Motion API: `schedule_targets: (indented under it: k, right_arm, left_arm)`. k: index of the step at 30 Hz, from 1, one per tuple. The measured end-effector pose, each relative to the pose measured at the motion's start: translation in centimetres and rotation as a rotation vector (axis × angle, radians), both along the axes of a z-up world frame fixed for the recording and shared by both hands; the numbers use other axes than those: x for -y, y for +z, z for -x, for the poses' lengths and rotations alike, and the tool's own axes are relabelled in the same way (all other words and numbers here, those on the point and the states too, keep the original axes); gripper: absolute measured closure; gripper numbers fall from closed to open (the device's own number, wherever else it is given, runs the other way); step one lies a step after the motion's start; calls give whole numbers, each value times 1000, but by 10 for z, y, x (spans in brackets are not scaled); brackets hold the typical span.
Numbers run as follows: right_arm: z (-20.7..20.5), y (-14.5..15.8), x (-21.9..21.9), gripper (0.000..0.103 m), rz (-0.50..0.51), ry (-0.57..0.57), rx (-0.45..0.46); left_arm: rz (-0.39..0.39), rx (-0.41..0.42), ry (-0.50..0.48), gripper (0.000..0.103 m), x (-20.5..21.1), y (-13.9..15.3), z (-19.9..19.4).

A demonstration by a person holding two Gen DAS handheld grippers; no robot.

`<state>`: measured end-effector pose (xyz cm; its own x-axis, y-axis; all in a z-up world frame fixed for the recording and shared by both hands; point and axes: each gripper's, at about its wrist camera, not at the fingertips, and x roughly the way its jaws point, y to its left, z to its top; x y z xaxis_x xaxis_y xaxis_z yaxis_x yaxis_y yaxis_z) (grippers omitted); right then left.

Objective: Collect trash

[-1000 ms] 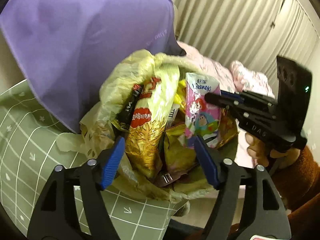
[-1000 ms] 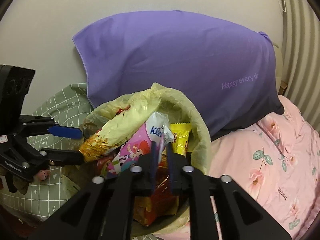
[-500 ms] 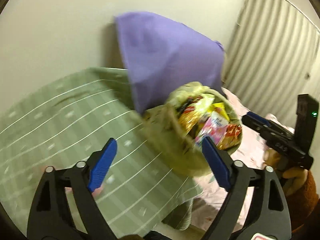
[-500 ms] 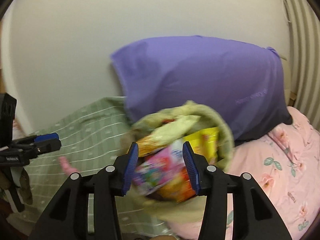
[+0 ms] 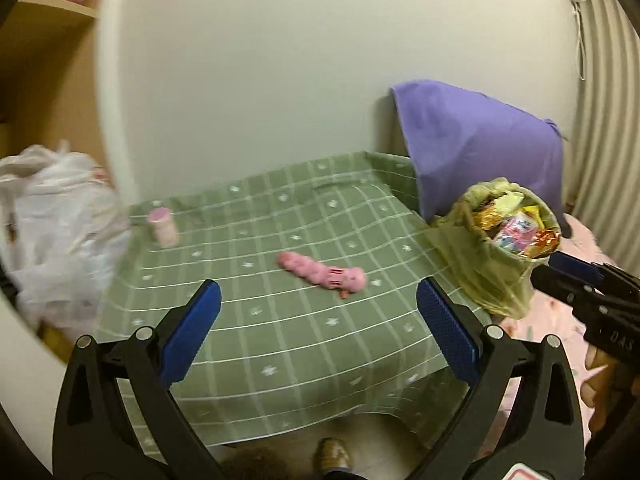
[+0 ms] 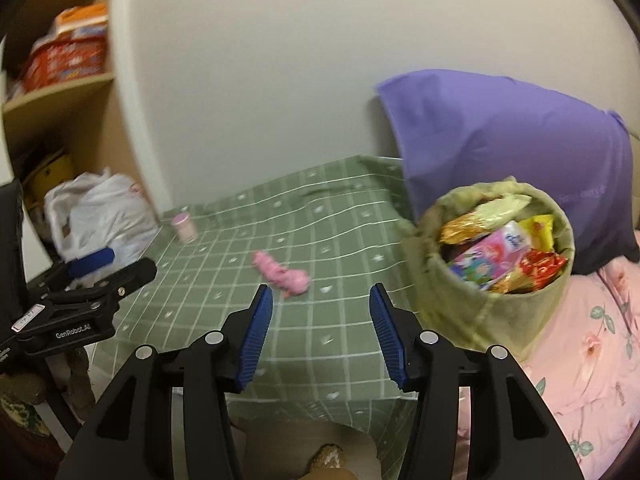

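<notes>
In the left wrist view, the left gripper (image 5: 318, 316) stands spread wide, its blue pads (image 5: 191, 332) holding nothing and touching nothing, with the green checked cloth (image 5: 280, 344) showing between them. The trash bag (image 5: 496, 268), a yellowish-green sack stuffed with snack wrappers (image 5: 516, 232), sits off to the right beyond the right-hand finger, at the cloth's edge and against a purple pillow (image 5: 480, 148). A pink toy (image 5: 324, 274) lies on the cloth ahead of the claw, roughly between the two fingers but apart from them, and a small pink cup (image 5: 162, 226) stands farther back on the left. A white plastic bag (image 5: 60, 240) bulges at the left margin. The right gripper (image 5: 568, 276) enters from the right, its tip just beside the sack's lower side; from here I cannot tell whether it touches. In the right wrist view, the right gripper (image 6: 320, 328) is parted to a moderate gap, empty, its ribbed blue pads (image 6: 256, 336) clear of everything. The trash bag (image 6: 480, 312) stands to its right, near the right-hand finger, mouth open and packed with wrappers (image 6: 500, 252), resting where the green checked cloth (image 6: 280, 280) meets a pink floral sheet (image 6: 592, 340). The pink toy (image 6: 282, 274) lies just ahead of the fingers. The left gripper (image 6: 104, 268) shows at the left, jaws apart.
</notes>
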<state>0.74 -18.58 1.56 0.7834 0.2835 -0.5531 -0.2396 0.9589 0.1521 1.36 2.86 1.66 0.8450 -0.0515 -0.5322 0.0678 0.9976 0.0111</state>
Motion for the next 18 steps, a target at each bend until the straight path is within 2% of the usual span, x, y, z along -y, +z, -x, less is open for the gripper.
schedule_targets:
  k: [3,8,13,18]
  right_arm:
    - [17,3,-18,55,25,30,17]
    - [31,5,-36,55,40,49,31]
    - [36,5,-45,55,51,65,40]
    - [37,4,-43,55,51,62,43]
  left_arm:
    - [-8,22,59,9,-12,5,16]
    - [19,-2,107,9,-36,4,28]
    - [42,-6,123,9,-43,5,34]
    - [33,-1,114,9,-39,7,35]
